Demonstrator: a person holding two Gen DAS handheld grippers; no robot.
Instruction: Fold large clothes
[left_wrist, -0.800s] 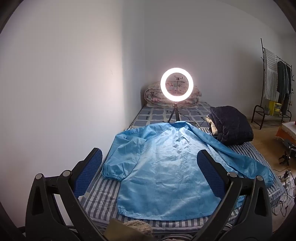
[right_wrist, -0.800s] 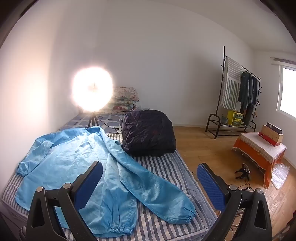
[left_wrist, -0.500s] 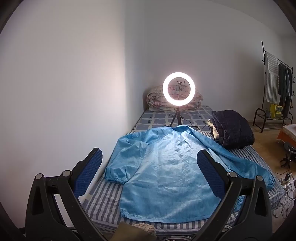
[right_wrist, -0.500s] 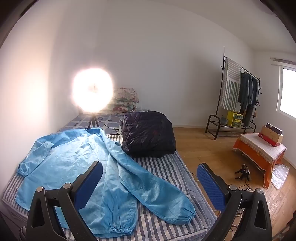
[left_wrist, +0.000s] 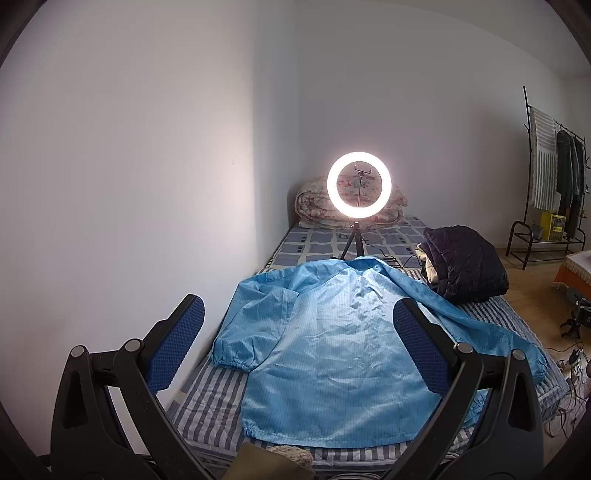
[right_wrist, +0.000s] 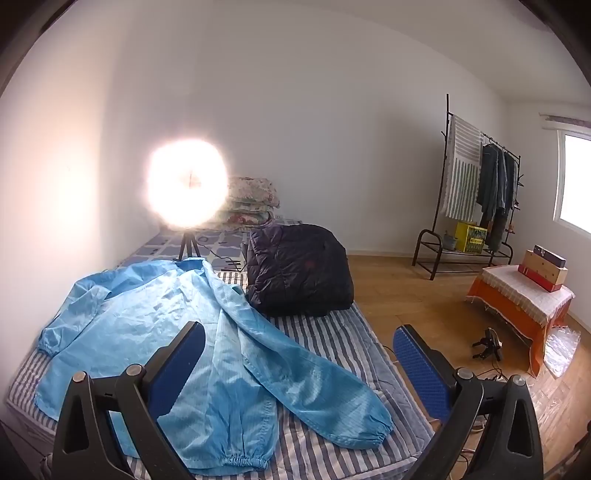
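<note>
A large light blue jacket (left_wrist: 332, 350) lies spread flat on the striped bed (left_wrist: 207, 398), collar toward the far end, both sleeves out to the sides. It also shows in the right wrist view (right_wrist: 177, 354), its right sleeve reaching toward the bed's near right corner. My left gripper (left_wrist: 297, 339) is open and empty, held above the bed's near end. My right gripper (right_wrist: 297, 363) is open and empty, held above the bed's near right part.
A lit ring light on a tripod (left_wrist: 358, 190) stands on the bed beyond the collar. A folded dark puffer jacket (right_wrist: 299, 269) lies at the jacket's right. Folded quilts (left_wrist: 314, 203) lie at the far end. A clothes rack (right_wrist: 476, 192) and an orange-covered table (right_wrist: 517, 299) stand on the right.
The left gripper has pulled back and tilted up, so the bed and jacket sit lower and smaller in its view. The right gripper has hardly moved. The jacket lies as before.
</note>
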